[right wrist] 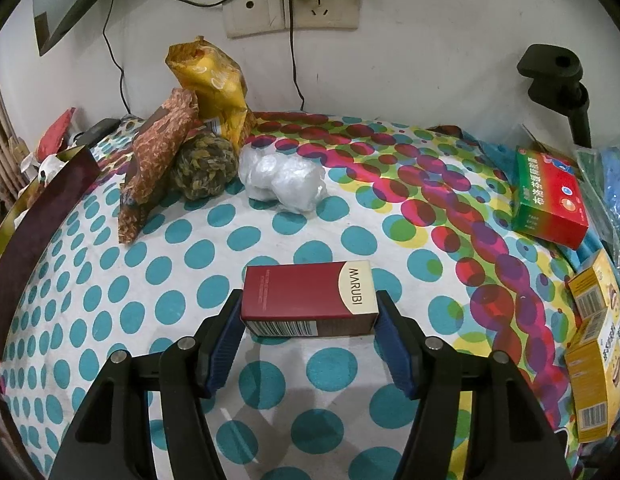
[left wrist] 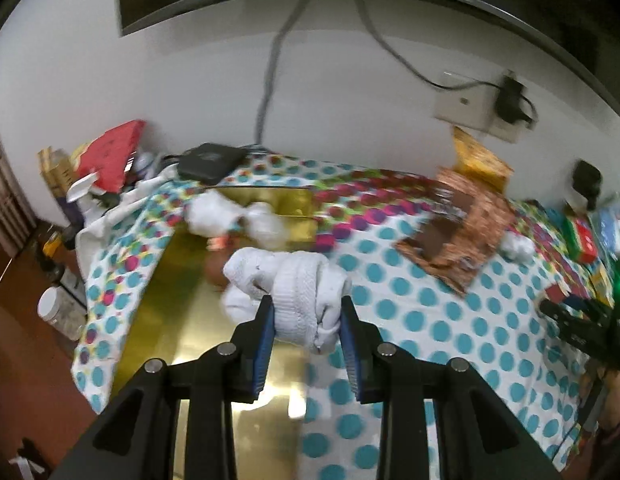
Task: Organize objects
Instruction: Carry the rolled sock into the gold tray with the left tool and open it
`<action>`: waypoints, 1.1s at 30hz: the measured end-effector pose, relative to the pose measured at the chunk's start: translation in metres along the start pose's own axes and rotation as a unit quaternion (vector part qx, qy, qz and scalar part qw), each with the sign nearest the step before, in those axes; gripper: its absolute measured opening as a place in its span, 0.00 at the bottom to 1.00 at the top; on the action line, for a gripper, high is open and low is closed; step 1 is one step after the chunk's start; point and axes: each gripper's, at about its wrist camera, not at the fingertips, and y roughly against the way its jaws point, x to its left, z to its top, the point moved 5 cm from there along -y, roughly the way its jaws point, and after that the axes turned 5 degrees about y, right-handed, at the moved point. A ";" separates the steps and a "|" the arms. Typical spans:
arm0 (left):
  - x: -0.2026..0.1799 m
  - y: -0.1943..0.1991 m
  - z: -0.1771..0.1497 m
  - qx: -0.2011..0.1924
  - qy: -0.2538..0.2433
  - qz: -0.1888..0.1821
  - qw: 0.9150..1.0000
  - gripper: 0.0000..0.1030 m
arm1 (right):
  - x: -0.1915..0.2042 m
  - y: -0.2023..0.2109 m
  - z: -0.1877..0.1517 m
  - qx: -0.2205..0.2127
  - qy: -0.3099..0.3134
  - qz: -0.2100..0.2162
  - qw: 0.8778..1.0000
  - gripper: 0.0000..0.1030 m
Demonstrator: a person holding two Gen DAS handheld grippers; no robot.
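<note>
Now my left gripper (left wrist: 306, 318) pinches a rolled white sock bundle (left wrist: 287, 292), lifted above the gold tray (left wrist: 213, 320) on the polka-dot desk (left wrist: 430, 320). My right gripper (right wrist: 310, 316) clamps the red MARUBI box (right wrist: 310, 300) by its two ends, low over the desk, with a plastic-wrapped bundle (right wrist: 281, 180) lying beyond.

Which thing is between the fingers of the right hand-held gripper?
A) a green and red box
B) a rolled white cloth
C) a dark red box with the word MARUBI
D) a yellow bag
C: in the right wrist view, the right hand-held gripper has its blue pads against both ends of the dark red box printed MARUBI.
</note>
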 end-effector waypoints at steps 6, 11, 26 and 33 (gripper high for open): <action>0.045 -0.026 0.011 0.024 0.016 0.011 1.000 0.30 | 0.000 0.001 0.000 0.000 -0.001 -0.004 1.000 0.59; 0.062 -0.055 0.019 0.044 0.008 0.015 0.999 0.30 | 0.000 -0.001 -0.001 0.005 0.001 -0.009 1.000 0.59; 0.088 -0.092 0.032 0.061 0.010 0.042 0.997 0.33 | -0.002 -0.001 -0.001 0.009 0.003 -0.020 1.000 0.59; 0.088 -0.085 0.027 0.062 0.009 0.048 0.997 0.46 | -0.002 -0.001 -0.001 0.009 0.004 -0.021 1.000 0.59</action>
